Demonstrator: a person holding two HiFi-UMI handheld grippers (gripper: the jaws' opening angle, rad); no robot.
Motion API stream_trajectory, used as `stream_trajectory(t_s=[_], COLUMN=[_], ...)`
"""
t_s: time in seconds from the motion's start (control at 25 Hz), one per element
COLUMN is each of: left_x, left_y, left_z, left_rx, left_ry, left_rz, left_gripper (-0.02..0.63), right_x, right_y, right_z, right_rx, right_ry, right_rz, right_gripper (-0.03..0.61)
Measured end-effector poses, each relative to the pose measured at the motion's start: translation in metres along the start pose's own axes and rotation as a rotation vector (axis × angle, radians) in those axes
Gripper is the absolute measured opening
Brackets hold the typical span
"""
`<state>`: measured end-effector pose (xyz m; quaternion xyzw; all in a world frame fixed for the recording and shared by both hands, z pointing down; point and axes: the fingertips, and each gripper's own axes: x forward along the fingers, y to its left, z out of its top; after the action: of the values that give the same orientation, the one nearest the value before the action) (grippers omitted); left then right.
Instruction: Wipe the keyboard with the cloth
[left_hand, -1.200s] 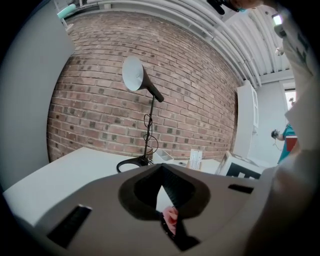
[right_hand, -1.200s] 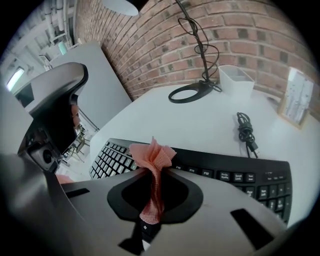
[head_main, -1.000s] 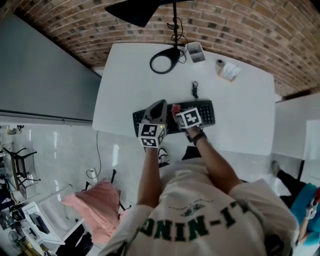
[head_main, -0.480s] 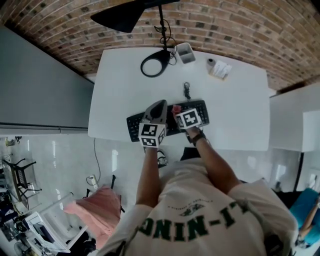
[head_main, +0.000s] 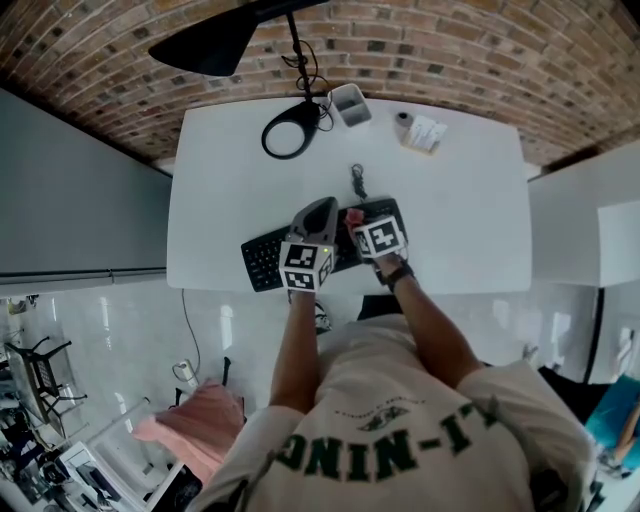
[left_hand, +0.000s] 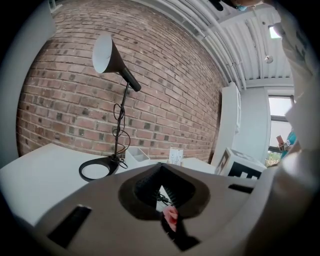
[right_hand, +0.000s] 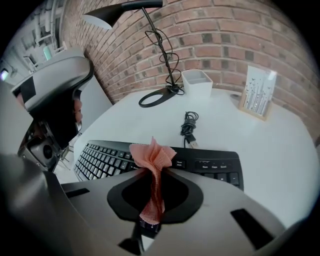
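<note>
A black keyboard (head_main: 262, 258) lies near the front edge of the white table (head_main: 220, 190). My right gripper (head_main: 355, 222) hovers over its right half, shut on a crumpled pink cloth (right_hand: 151, 159) that sticks up from between the jaws. The keys (right_hand: 105, 157) lie just beyond the cloth in the right gripper view. My left gripper (head_main: 315, 222) is held close beside the right one, over the keyboard's middle. Its jaws (left_hand: 161, 172) meet at the tips with nothing between them. A bit of the cloth (left_hand: 171, 218) shows through their gap.
A coiled black cable (head_main: 357, 182) lies just behind the keyboard. At the back of the table stand a black lamp with a ring base (head_main: 290, 130), a white box (head_main: 350, 103) and a small card (head_main: 420, 130). A brick wall (head_main: 450, 50) lies behind.
Both grippers now sit farther right along the keyboard than a second ago. The head view has shifted, so the table appears more to the left. The cloth stays gripped.
</note>
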<state>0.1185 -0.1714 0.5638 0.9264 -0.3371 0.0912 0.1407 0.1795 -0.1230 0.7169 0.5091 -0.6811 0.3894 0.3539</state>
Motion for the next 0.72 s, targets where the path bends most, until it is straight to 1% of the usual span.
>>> stream_trajectory(t_s=[0.12,0.36,0.56,0.72], left_x=[0.005,0.020,0.031,0.036], left_y=[-0.003,-0.014,-0.027,-0.031], left_z=[0.001,0.000,0.002,-0.002], left_rx=[0.003,0.000,0.000,0.000], left_ry=[0.004,0.009,0.012,0.023], left_rz=[-0.014,-0.057,-0.091,-0.102], left_gripper=[0.000,0.000,0.000,0.000], right_x=[-0.004,-0.016,-0.021,-0.024], right_y=[-0.012,-0.047,-0.066,-0.083], right_z=[-0.003,-0.017,-0.021,-0.023], right_rx=[0.026,0.072,0.134,0.154], right_ry=[0.001,0.011,-0.011,-0.012], right_rz=[0.001,-0.073,-0.078,-0.117], right_gripper=[0.025,0.026,0.025,0.025])
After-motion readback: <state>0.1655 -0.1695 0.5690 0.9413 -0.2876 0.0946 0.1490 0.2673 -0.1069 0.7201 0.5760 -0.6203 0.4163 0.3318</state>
